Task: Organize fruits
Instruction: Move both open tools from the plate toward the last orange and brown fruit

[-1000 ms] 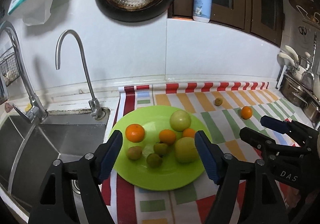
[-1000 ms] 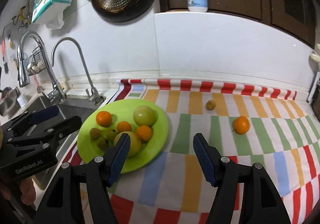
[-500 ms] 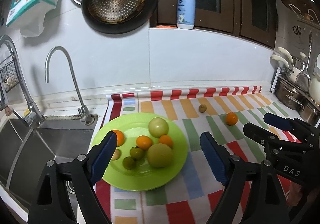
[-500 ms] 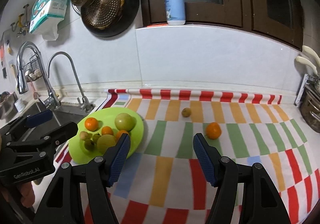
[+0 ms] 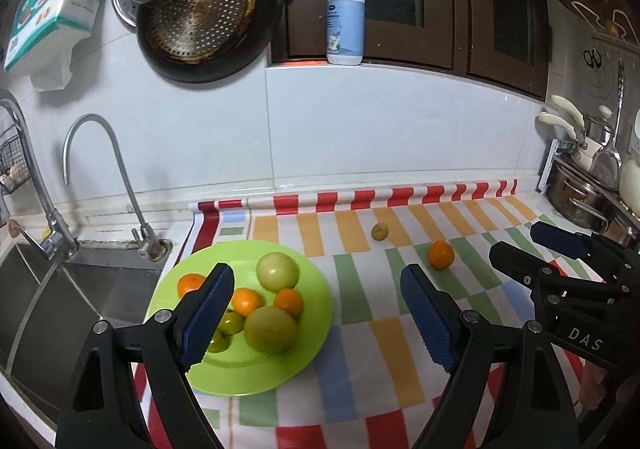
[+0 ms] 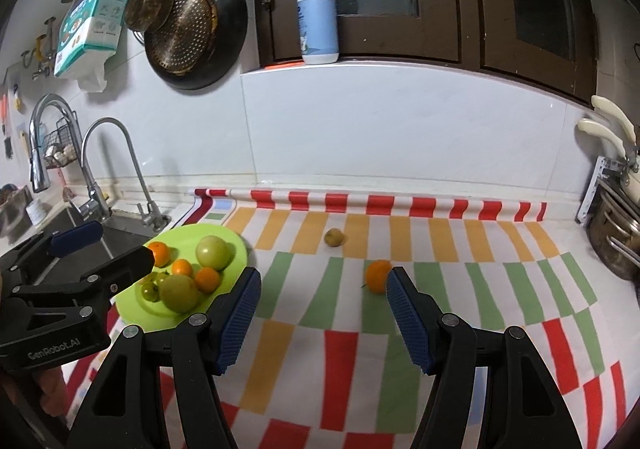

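The loose orange (image 6: 378,276) lies right of the green plate (image 6: 236,245), just ahead of the right gripper (image 6: 322,315), whose fingers (image 6: 408,319) are spread and empty.

Home kitchen, sink (image 5: 48,301), faucet (image 5: 120,185), hanging pans (image 5: 200,21), tiled backsplash (image 5: 360,129)

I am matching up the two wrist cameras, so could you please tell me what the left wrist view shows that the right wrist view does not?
Only the left wrist view shows the steel ladle hanging at far right and the open right gripper side-on. Only the right wrist view shows the open left gripper side-on and the small wire basket beside the tall tap. Both share the round lime-green plate of fruit, the loose orange mandarin, the small yellowish fruit and the blue pump bottle.
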Tool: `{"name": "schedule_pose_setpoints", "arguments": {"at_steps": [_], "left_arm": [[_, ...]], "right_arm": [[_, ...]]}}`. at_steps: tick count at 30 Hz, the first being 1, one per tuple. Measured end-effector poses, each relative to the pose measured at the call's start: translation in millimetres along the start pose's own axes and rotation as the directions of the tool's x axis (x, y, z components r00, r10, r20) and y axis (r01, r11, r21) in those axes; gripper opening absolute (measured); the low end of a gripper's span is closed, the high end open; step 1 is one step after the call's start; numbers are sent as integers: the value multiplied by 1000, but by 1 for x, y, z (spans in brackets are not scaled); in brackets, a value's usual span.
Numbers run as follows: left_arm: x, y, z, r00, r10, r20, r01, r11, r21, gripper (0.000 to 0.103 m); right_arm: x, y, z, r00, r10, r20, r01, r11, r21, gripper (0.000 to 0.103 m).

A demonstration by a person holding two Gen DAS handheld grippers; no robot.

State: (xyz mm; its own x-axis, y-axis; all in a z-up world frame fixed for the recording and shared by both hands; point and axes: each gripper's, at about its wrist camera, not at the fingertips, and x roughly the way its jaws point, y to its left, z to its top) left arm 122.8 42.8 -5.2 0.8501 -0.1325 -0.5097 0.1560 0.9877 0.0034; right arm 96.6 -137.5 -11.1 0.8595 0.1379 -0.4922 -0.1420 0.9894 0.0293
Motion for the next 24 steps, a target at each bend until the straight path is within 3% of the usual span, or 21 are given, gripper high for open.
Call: {"name": "schedule_pose_setpoints", "arguments": {"at_steps": [13,24], "left_arm": [[45,-31,16,1000,6,-4,-6,1000,13,85],[109,-41,20,997,0,-72,1,1000,22,85]], "right_arm": [[35,-43,9,1000,17,-19,-17,1000,10,66],[93,-63,2,993,54,-102,-50,998,43,66]]}}
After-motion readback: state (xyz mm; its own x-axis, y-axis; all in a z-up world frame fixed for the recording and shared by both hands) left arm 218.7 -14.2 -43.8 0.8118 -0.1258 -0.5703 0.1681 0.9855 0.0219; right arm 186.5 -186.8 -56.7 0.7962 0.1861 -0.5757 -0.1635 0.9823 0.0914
